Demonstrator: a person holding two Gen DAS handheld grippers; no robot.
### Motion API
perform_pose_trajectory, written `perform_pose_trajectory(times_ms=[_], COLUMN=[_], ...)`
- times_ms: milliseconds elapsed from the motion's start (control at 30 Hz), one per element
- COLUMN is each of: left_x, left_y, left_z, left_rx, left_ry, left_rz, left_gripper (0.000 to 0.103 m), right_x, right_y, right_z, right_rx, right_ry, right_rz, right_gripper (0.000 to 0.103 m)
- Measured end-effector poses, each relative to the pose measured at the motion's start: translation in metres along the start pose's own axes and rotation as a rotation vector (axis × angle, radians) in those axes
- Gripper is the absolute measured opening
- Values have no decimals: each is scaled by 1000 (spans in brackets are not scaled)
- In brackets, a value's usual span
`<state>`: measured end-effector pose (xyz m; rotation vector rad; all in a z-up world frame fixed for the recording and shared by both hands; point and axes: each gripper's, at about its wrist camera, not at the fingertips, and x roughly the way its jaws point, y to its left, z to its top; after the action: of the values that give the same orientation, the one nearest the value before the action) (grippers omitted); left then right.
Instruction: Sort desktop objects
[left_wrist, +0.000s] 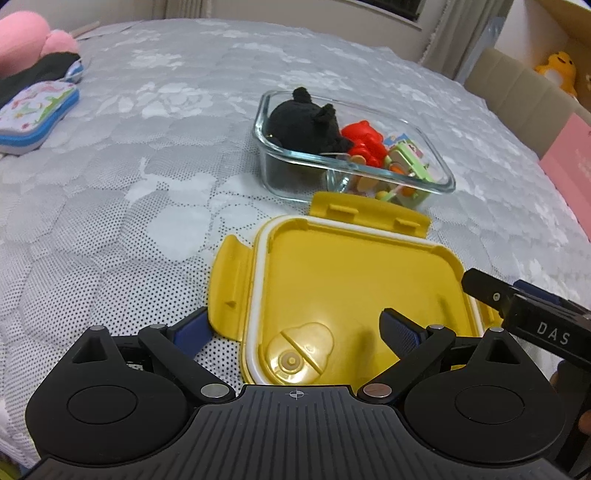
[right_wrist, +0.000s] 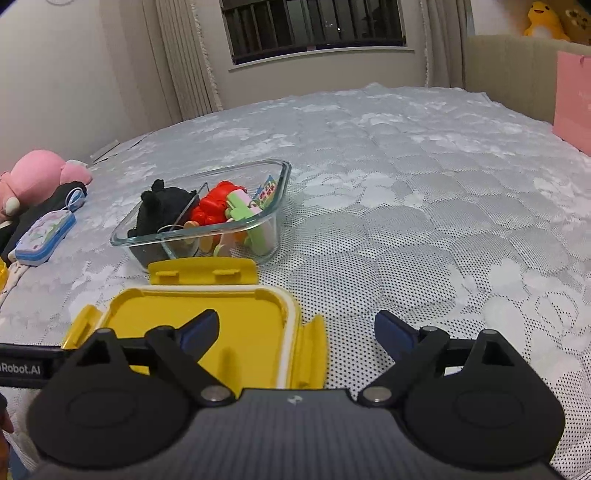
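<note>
A yellow lid (left_wrist: 351, 280) with a white seal lies upside down on the grey bedspread, its clip flaps folded out. Behind it stands a clear glass box (left_wrist: 443, 177) holding a black plush toy (left_wrist: 303, 122), a red toy (left_wrist: 364, 142) and small green and orange pieces. My left gripper (left_wrist: 295, 326) is open, its fingers astride the lid's left edge. My right gripper (right_wrist: 297, 328) is open, astride the lid's (right_wrist: 207, 314) right edge and flap. The glass box (right_wrist: 280, 184) lies beyond it. Part of the right gripper shows in the left wrist view (left_wrist: 524, 306).
A blue-rimmed patterned pouch (left_wrist: 33, 110) and a pink plush toy (left_wrist: 26, 40) lie at the far left, also in the right wrist view (right_wrist: 46, 232). A pink bag (right_wrist: 572, 99) and beige headboard (right_wrist: 509, 70) stand at the right. A yellow plush (right_wrist: 545, 20) sits behind.
</note>
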<state>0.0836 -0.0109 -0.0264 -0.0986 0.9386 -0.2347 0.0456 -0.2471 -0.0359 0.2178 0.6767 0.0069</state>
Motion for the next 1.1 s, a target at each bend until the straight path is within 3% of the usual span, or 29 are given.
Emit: perform_pose_trajectory(times_ms=[133, 233, 367, 500, 633, 767, 833, 933, 1100], left_x=[-14, -20, -24, -36, -35, -22, -29, -43, -55], left_y=[-13, -29, -28, -28, -37, -44, -41, -42, -56], left_z=[-9, -19, -23, -25, -26, -15, -13, -28, -73], left_rx=[135, 240, 195, 195, 274, 277, 222, 192, 318], left_ry=[-2, 13, 57, 10, -49, -39, -16, -3, -55], left_rz=[-1, -10, -56, -47, -50, 20, -8, -33, 23], left_gripper=[99, 99, 99, 99, 99, 99, 99, 99, 99], right_x=[-15, -15, -13, -25, -31, -21, -17, -17, -29], right_y=[-19, -41, -50, -50, -39, -14, 0, 9, 2], right_z=[-6, -8, -17, -27, -34, -29, -29, -38, -53], right_rx=[4, 132, 248, 243, 217, 160, 99, 71, 128], right_ry=[-11, 75, 149, 198, 209, 171, 145, 106, 55], right_rz=[59, 208, 275, 276, 257, 178, 133, 102, 127], right_gripper=[82, 78, 73, 72, 74, 80, 85, 88, 89])
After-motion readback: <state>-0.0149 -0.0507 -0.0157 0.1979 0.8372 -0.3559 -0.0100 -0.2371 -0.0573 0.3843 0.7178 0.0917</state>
